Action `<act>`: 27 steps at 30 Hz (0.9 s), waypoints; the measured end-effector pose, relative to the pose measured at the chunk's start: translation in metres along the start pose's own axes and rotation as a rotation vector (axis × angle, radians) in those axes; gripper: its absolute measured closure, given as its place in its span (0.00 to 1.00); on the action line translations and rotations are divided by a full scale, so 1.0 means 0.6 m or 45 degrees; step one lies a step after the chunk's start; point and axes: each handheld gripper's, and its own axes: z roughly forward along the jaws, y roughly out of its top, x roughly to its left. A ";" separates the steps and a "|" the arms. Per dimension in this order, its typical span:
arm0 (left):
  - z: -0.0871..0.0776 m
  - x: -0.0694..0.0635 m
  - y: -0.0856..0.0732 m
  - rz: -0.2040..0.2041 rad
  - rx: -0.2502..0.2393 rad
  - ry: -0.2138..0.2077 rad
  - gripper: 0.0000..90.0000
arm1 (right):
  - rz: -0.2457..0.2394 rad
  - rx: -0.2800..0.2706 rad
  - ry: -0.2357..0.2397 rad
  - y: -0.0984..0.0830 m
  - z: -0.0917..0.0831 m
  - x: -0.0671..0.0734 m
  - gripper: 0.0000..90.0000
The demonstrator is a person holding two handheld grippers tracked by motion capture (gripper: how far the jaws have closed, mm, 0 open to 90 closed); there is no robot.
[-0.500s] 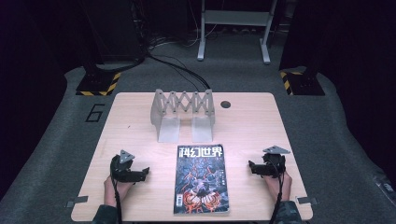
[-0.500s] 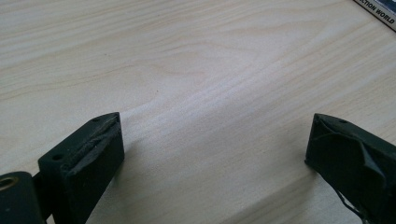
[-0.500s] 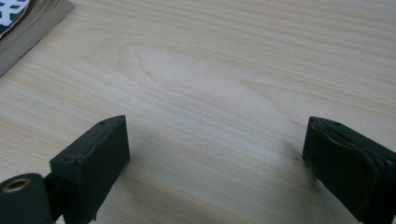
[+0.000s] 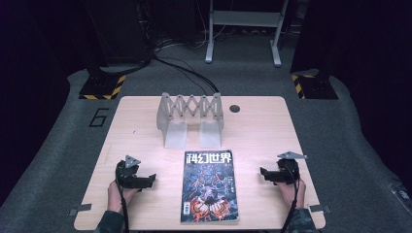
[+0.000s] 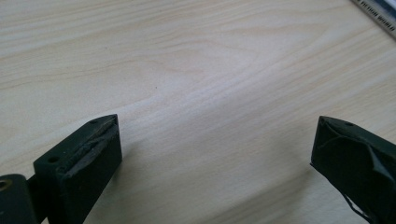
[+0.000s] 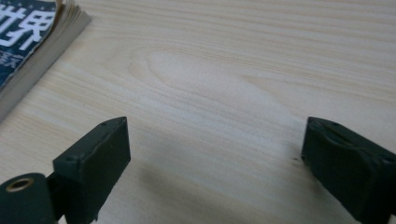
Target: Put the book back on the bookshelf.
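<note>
A magazine (image 4: 209,186) with a dark cover and white characters lies flat at the front middle of the wooden table (image 4: 262,126). My left gripper (image 4: 151,180) rests on the table to the magazine's left, open, its jaws pointing at the magazine. In the left gripper view the gripper (image 5: 212,149) has bare wood between its jaws, and a strip of the magazine (image 5: 379,14) edges the top right. My right gripper (image 4: 263,174) rests to the magazine's right, open. In the right gripper view the gripper (image 6: 215,154) holds nothing, and the magazine's corner (image 6: 32,32) lies at top left.
A grey folding rack (image 4: 190,118) with a scissor-lattice back stands upright behind the magazine. A small round hole (image 4: 235,108) sits in the table beyond it. Cables and stand bases lie on the dark floor past the table's far edge.
</note>
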 end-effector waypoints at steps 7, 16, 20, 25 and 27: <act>-0.004 -0.024 0.011 0.010 -0.041 -0.012 0.01 | -0.028 0.027 0.075 0.007 -0.044 0.020 0.11; 0.016 -0.067 0.020 0.086 -0.021 -0.057 0.01 | -0.089 0.064 0.187 0.017 -0.037 0.074 0.17; 0.022 -0.079 0.022 0.114 -0.021 -0.059 0.01 | -0.092 0.056 0.224 0.022 -0.034 0.088 0.20; 0.035 -0.097 0.028 0.157 0.009 -0.082 0.01 | -0.151 0.089 0.288 0.037 -0.021 0.116 0.30; 0.038 -0.100 0.029 0.163 0.013 -0.080 0.01 | -0.177 0.110 0.312 0.043 -0.014 0.124 0.36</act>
